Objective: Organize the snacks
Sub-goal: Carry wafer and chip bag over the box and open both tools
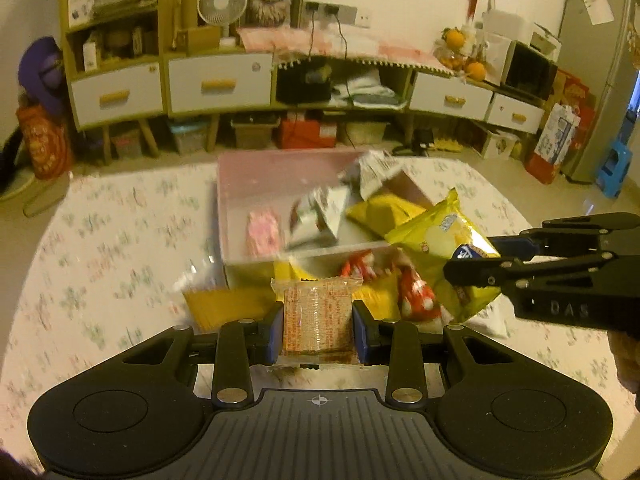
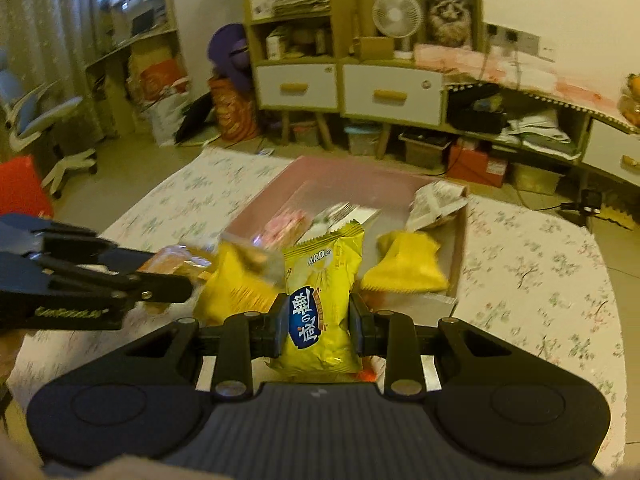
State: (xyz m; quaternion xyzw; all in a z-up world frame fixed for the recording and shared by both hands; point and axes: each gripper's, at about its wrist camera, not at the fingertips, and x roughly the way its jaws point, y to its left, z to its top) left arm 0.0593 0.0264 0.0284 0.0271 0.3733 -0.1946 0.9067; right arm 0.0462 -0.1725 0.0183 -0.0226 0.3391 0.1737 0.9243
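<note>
Closest to the left wrist camera, the left gripper point(image 1: 318, 330) pinches a clear-wrapped orange biscuit pack point(image 1: 317, 316) by its two side edges, blue pads point(image 1: 275, 334) pressed flat against the wrapper. Closest to the right wrist camera, the right gripper point(image 2: 319, 326) is clamped on the lower half of a yellow chip bag point(image 2: 322, 304), which stands upright between its jaws. In the left view that same bag sits at about three o'clock, with the right gripper coming in from the right edge.

Both packs are off the floral table point(image 1: 104, 248). At twelve o'clock from each gripper lies the pink box point(image 1: 276, 176), already holding a pink packet point(image 1: 262, 232), some white packets point(image 1: 320, 216) and a small yellow bag point(image 1: 384, 210). More loose snacks, a red-and-white packet point(image 1: 416, 292) among them, lie between the left gripper and the box's near wall.

By my reading, the step in hand is the carry: two snacks lifted together, neither yet over the box. Next comes moving each forward over the near wall, lowering into a bare part of the floor, then spreading the jaws. The box's left half looks emptiest. The chip bag is puffy and light, so it may tip on release.
</note>
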